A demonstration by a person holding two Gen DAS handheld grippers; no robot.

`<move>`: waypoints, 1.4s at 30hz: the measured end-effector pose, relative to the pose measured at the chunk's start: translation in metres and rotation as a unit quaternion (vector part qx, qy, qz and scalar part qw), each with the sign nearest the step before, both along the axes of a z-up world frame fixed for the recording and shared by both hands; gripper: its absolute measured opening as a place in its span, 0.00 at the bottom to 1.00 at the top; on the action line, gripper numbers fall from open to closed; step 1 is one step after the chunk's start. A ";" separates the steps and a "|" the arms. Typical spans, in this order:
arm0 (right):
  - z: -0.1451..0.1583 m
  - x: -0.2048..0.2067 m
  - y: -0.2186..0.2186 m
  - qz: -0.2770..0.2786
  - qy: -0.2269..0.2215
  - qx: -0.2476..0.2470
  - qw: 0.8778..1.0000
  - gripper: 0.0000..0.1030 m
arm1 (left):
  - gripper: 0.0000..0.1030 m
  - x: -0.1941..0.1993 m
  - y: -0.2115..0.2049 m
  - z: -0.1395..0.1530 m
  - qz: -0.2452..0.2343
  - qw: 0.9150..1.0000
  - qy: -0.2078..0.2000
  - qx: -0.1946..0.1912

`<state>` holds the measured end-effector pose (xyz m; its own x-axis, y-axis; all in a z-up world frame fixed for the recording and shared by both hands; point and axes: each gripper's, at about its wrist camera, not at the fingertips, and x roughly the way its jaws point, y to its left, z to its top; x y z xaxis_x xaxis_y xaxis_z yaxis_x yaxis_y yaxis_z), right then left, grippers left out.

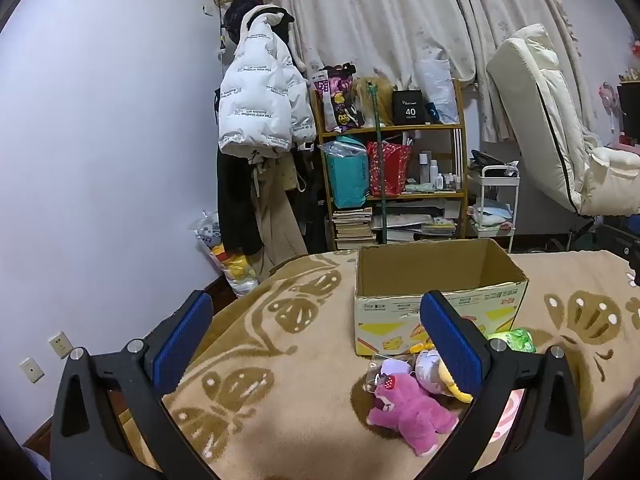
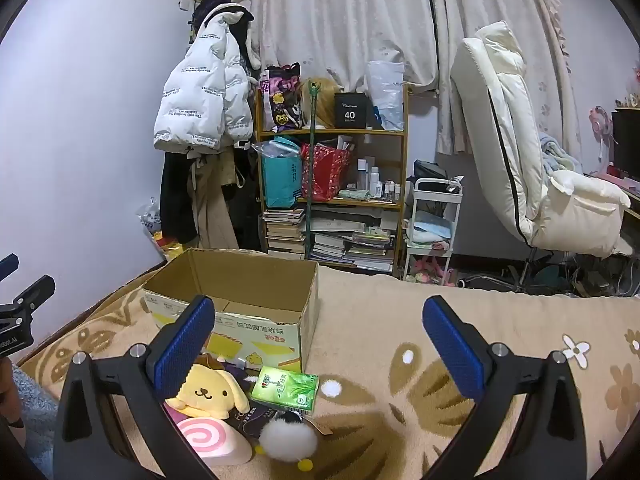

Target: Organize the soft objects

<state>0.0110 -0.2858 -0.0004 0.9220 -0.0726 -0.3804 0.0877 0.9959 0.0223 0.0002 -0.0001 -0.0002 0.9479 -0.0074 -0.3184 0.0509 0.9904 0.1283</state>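
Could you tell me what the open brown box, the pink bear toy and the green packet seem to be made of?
Open brown box: corrugated cardboard, matte, judging by its raw brown inside and printed outer face. Pink bear toy: plush fabric, fuzzy pile. Green packet: probably glossy plastic film, as it shines; likely tissues.

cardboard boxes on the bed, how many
1: the open cardboard box stands on the blanket, just behind the pile of plush toys. None other shows.

one open cardboard box [image 2: 256, 280], one yellow dog plush [image 2: 208, 394], one pink bear plush [image 1: 408, 412], one pink swirl roll cushion [image 2: 208, 440], one white pompom [image 2: 288, 438], one green tissue pack [image 2: 286, 387], one purple-and-white plush [image 1: 426, 366], two tongs
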 end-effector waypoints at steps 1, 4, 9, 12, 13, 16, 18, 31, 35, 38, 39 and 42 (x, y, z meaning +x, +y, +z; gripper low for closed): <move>0.000 0.000 0.000 0.000 0.002 0.001 1.000 1.00 | 0.99 0.000 0.000 0.000 -0.003 1.000 0.002 0.000; 0.000 0.000 0.000 0.000 0.001 0.000 1.000 1.00 | 0.99 0.005 0.003 -0.002 -0.006 1.000 0.012 0.000; 0.000 -0.001 0.000 0.001 -0.001 0.000 1.000 1.00 | 0.99 0.001 -0.003 0.002 -0.003 1.000 0.006 0.014; 0.000 0.001 0.001 -0.001 0.002 -0.001 1.000 1.00 | 0.99 -0.001 -0.004 0.000 -0.001 1.000 0.004 0.013; 0.000 0.001 0.001 0.000 0.002 -0.001 1.000 1.00 | 0.99 0.000 -0.004 -0.001 -0.001 1.000 0.005 0.012; 0.000 0.000 0.001 0.000 0.002 -0.001 1.000 1.00 | 0.99 0.001 -0.003 -0.002 -0.001 1.000 0.007 0.010; 0.000 0.000 0.000 0.000 0.002 -0.001 1.000 1.00 | 0.99 0.001 -0.003 -0.003 -0.001 1.000 0.007 0.009; -0.002 0.000 0.001 0.000 0.003 0.000 1.000 1.00 | 0.99 0.000 -0.006 -0.006 0.001 1.000 0.010 0.010; -0.002 0.000 0.001 0.000 0.003 0.000 1.000 1.00 | 0.99 0.000 -0.007 -0.007 0.000 1.000 0.011 0.010; -0.002 0.000 0.001 0.000 0.002 0.000 1.000 1.00 | 0.99 0.000 -0.006 -0.007 0.000 1.000 0.012 0.010; -0.002 0.000 0.001 0.000 0.003 0.000 1.000 1.00 | 0.99 0.000 -0.006 -0.007 0.000 1.000 0.012 0.010; -0.002 0.000 0.001 0.000 0.003 0.000 1.000 1.00 | 0.99 0.000 -0.007 -0.009 0.000 1.000 0.013 0.009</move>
<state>0.0111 -0.2853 -0.0027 0.9197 -0.0730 -0.3858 0.0881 0.9959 0.0216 0.0000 -0.0066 -0.0088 0.9397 -0.0010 -0.3421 0.0540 0.9879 0.1455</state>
